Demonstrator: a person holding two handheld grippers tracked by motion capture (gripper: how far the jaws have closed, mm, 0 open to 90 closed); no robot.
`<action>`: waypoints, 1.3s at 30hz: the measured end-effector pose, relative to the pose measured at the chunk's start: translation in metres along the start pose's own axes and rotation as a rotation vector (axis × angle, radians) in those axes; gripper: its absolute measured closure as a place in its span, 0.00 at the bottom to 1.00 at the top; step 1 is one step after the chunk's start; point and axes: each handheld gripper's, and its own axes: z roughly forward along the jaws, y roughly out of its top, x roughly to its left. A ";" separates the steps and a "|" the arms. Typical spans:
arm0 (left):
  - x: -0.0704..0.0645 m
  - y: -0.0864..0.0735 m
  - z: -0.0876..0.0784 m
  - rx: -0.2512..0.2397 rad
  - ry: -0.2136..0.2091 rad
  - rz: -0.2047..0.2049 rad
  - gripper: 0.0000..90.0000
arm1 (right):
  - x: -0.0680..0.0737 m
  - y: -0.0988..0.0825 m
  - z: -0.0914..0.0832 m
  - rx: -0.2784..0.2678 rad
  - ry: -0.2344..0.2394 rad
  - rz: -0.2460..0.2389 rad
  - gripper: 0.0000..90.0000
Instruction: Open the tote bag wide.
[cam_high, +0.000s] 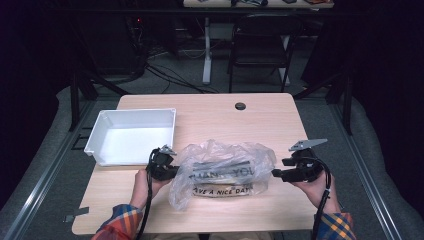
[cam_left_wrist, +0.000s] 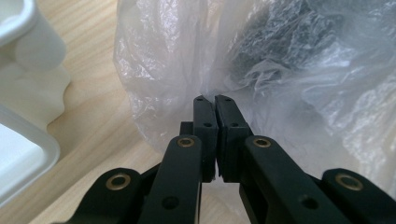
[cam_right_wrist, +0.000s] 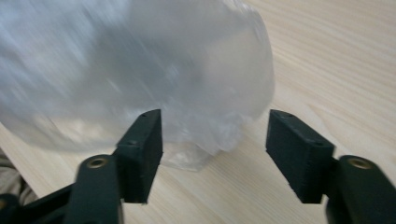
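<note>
Plastic, thin and crinkled: a clear bag (cam_high: 222, 172) printed with a thank-you message lies low and centre in the high view, on the wooden table (cam_high: 210, 117), its long axis running left to right across the frame, with something dark bundled inside. At the bag's left end, the left gripper (cam_high: 170, 171) has its jaws pressed together, and in the left gripper view (cam_left_wrist: 215, 109) a fold of film is pinched right at the tips. So that end is held.

Over at the right of the frame, the right gripper (cam_high: 276, 173) sits just off the bag's right end, aimed inward at it. Its own view (cam_right_wrist: 214, 135) shows the jaws standing wide apart, holding nothing, with a crumpled corner of the bag in the gap between them, though the film is blurred there.

That's the relation that counts: the bag stretches between the two tools, one end caught, the other lined up inside open jaws. A close on that corner looks like the natural follow-up.

Upper left of the high view, a white bin (cam_high: 131, 136) stands empty, just beside the left hand (cam_high: 145, 184).
</note>
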 end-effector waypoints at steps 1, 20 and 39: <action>0.000 0.000 0.000 -0.004 -0.002 0.002 0.97 | 0.003 0.002 -0.001 -0.013 0.002 -0.008 0.38; -0.003 0.005 0.017 0.024 -0.048 -0.009 0.95 | 0.014 0.005 0.089 0.147 -0.028 -0.025 1.00; 0.007 0.000 0.018 0.068 0.073 -0.017 0.98 | -0.009 -0.012 0.085 0.257 -0.227 0.027 1.00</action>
